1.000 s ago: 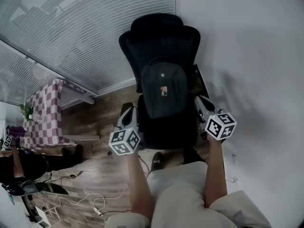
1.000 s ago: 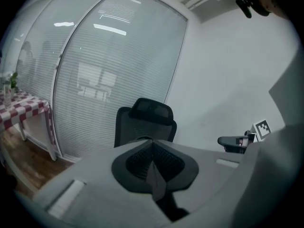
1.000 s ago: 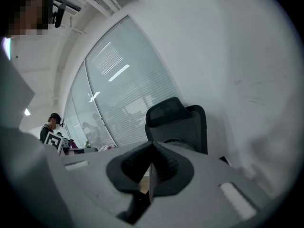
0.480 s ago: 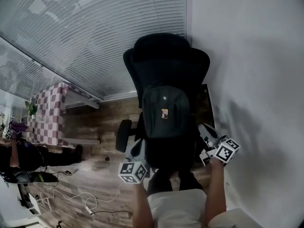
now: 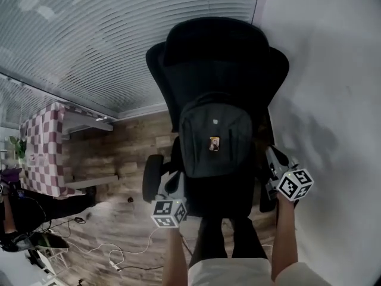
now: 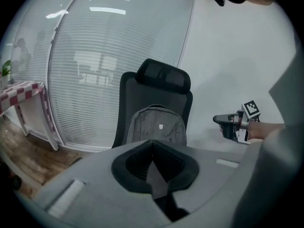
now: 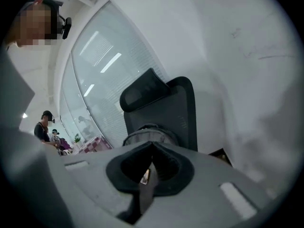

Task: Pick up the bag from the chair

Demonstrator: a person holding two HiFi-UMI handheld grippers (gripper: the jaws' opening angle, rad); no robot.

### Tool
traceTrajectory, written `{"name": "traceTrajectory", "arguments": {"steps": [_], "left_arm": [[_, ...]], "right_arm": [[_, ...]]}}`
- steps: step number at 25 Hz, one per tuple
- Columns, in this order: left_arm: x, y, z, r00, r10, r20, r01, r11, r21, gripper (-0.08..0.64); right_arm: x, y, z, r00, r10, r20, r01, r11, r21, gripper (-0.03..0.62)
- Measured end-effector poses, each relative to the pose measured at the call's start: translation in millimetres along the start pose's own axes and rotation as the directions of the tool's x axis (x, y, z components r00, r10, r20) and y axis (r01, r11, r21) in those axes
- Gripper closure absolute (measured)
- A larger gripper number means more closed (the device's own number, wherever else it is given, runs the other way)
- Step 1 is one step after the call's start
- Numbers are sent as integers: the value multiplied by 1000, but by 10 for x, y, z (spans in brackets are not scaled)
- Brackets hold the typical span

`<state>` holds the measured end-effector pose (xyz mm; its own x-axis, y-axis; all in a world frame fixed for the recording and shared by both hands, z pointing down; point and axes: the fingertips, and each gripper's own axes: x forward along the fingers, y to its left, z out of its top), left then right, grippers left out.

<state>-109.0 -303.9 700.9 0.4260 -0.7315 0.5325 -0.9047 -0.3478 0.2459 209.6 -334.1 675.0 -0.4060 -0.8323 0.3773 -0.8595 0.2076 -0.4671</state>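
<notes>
A dark grey backpack (image 5: 215, 137) stands upright on the seat of a black office chair (image 5: 217, 58), leaning on its backrest. My left gripper (image 5: 173, 182) hangs by the seat's left side, short of the bag, jaws shut with nothing in them. My right gripper (image 5: 274, 158) is at the seat's right side, also shut and empty. In the left gripper view the backpack (image 6: 156, 126) sits straight ahead beyond the left gripper (image 6: 153, 147), with the right gripper (image 6: 232, 125) off to the right. The right gripper view shows the bag's top (image 7: 149, 133) just past the right gripper (image 7: 152, 152).
A glass wall with blinds (image 5: 119, 40) runs behind the chair; a white wall (image 5: 333, 100) is close on the right. The chair's left armrest (image 5: 151, 177) juts beside my left gripper. A checkered table (image 5: 41, 142) and cables (image 5: 107, 249) on the wooden floor lie left.
The chair and bag have grown larger in the head view. Both grippers now sit lower, beside the front of the seat instead of level with the bag.
</notes>
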Motion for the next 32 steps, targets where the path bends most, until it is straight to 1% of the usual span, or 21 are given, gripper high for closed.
{"name": "traceTrajectory", "arguments": {"steps": [2, 3, 6, 7, 9, 11, 13, 14, 16, 17, 18, 21, 24, 27, 29, 32], "left_arm": [[263, 146, -15, 1000, -25, -9, 26, 999, 25, 552], [392, 197, -50, 999, -39, -15, 40, 999, 34, 552], [814, 356, -205, 998, -47, -30, 49, 997, 56, 552], [946, 429, -242, 999, -38, -39, 40, 997, 69, 551], [1144, 550, -302, 998, -23, -51, 27, 996, 84, 551], [1295, 621, -340, 998, -27, -48, 30, 997, 68, 549], [1431, 679, -392, 998, -43, -50, 45, 998, 43, 538], [1498, 710, -435, 997, -52, -58, 54, 998, 33, 490], [1651, 782, -534, 995, -59, -78, 61, 998, 23, 426], [1729, 818, -572, 995, -59, -86, 61, 998, 22, 395], [1797, 850, -594, 994, -59, -90, 61, 998, 21, 366], [1929, 920, -612, 993, -66, -98, 66, 998, 1, 313], [1967, 940, -618, 987, -113, -112, 108, 993, -45, 262], [1972, 858, -635, 972, -201, -122, 195, 979, -61, 225], [2013, 767, -691, 959, -251, -135, 244, 968, -60, 213], [2164, 685, -855, 941, -284, -182, 277, 959, -59, 207]], "right_arm": [[164, -76, -145, 999, -36, -6, 36, 999, 9, 591], [222, -111, -219, 999, -47, 6, 47, 999, 20, 591], [425, -325, -448, 995, -80, 53, 75, 993, 90, 591], [514, -403, -542, 994, -93, 52, 87, 990, 109, 591], [667, -504, -753, 995, -101, 15, 99, 988, 118, 591], [775, -561, -897, 996, -89, -10, 90, 990, 108, 589], [850, -629, -953, 996, -84, 11, 81, 988, 130, 511], [879, -674, -985, 996, -91, 21, 87, 985, 148, 503], [972, -776, -1099, 994, -105, 9, 103, 981, 168, 449], [1044, -815, -1175, 994, -107, -15, 108, 980, 166, 401], [1123, -838, -1259, 993, -105, -47, 111, 981, 156, 338], [1284, -881, -1509, 981, -108, -161, 124, 988, 95, 269], [1356, -989, -1656, 964, -130, -233, 148, 987, 61, 230], [1479, -1108, -1743, 956, -124, -264, 145, 987, 63, 225], [1559, -1163, -1802, 954, -105, -282, 130, 989, 72, 224], [1654, -1156, -1849, 956, -54, -288, 93, 988, 125, 224]]}}
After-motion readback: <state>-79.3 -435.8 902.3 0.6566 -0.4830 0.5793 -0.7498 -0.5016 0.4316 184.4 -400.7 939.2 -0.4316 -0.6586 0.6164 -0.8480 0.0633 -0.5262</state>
